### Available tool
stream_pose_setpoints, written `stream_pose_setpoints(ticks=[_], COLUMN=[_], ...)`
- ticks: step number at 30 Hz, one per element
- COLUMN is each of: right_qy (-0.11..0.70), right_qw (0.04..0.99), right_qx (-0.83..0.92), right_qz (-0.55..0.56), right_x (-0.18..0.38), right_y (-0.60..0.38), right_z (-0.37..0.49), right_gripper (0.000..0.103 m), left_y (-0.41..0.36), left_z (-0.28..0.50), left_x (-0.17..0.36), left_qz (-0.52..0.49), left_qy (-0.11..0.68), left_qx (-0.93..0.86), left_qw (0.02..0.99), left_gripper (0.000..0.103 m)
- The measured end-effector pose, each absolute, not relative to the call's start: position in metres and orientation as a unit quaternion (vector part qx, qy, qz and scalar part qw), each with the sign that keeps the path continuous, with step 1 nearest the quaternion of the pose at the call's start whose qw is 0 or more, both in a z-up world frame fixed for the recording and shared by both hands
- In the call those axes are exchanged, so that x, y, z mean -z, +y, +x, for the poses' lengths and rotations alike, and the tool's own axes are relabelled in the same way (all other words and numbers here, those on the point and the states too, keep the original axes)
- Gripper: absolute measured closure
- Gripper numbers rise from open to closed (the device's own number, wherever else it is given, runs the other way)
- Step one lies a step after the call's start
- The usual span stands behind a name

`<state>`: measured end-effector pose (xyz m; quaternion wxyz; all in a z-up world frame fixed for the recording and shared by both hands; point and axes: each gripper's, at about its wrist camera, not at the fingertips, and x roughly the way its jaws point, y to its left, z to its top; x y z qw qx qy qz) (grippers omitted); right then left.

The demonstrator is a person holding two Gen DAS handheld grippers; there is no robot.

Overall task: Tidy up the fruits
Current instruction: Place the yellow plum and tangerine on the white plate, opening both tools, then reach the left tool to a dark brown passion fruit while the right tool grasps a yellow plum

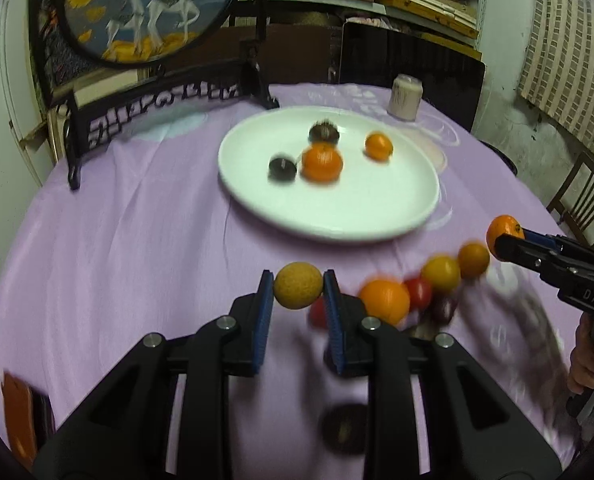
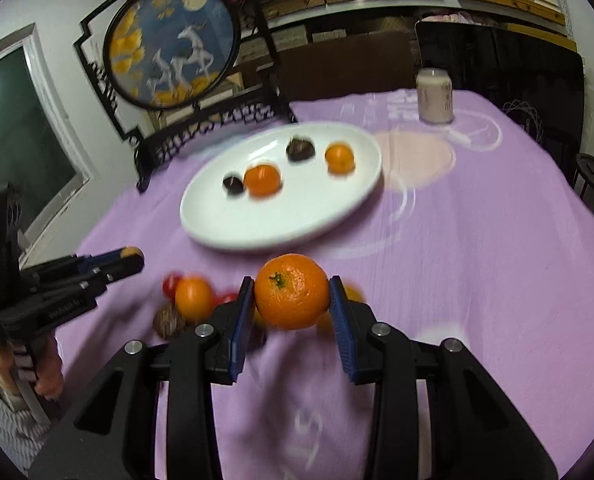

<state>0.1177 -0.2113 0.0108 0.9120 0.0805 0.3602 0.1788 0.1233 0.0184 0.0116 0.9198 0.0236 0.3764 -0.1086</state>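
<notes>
My left gripper (image 1: 298,286) is shut on a small tan, rough-skinned round fruit (image 1: 298,285), held above the purple cloth. My right gripper (image 2: 291,292) is shut on an orange mandarin (image 2: 291,291) with a green stem scar; from the left wrist view it shows at the right edge (image 1: 505,236). A white plate (image 1: 377,208) lies ahead with two mandarins (image 1: 322,163) and two dark fruits (image 1: 282,168) on it. A loose heap of fruit (image 1: 385,300) lies on the cloth between the grippers: orange, yellow, red and dark pieces.
A black carved stand with a round painted screen (image 1: 145,8) occupies the table's far left. A pale can (image 1: 405,98) stands beyond the plate. A dark fruit (image 1: 345,428) lies on the cloth under the left gripper. Chairs and shelves surround the table.
</notes>
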Motion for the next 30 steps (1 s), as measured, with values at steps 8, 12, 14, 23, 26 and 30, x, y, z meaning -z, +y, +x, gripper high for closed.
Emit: stream_pose_setpoints(ticks=[8, 12, 14, 23, 26, 30], right_qy=[0.367, 0.379, 0.384, 0.36, 0.362, 0.356], right_qw=[0.911, 0.905, 0.903, 0.916, 0.916, 0.918], right_qx=[-0.174, -0.177, -0.179, -0.166, -0.164, -0.164], right_qz=[0.071, 0.074, 0.072, 0.061, 0.059, 0.059], right_x=[-0.018, -0.004, 0.0, -0.007, -0.004, -0.005], right_y=[-0.183, -0.176, -0.177, -0.188, -0.19, -0.191], right_z=[0.189, 0.21, 0.213, 0.194, 0.185, 0.17], right_gripper=[0.065, 0.062, 0.05, 0.05, 0.05, 0.05], left_y=[-0.002, -0.004, -0.004, 0.005, 0.008, 0.011], left_z=[0.193, 0.216, 0.22, 0.202, 0.191, 0.176], left_x=[-0.01, 0.003, 0.006, 0.003, 0.001, -0.007], left_qz=[0.01, 0.003, 0.004, 0.002, 0.005, 0.008], left_qy=[0.382, 0.393, 0.394, 0.38, 0.373, 0.355], left_qx=[0.088, 0.079, 0.081, 0.066, 0.053, 0.037], left_qw=[0.92, 0.916, 0.915, 0.923, 0.926, 0.934], left_gripper=[0.078, 0.075, 0.068, 0.05, 0.044, 0.033])
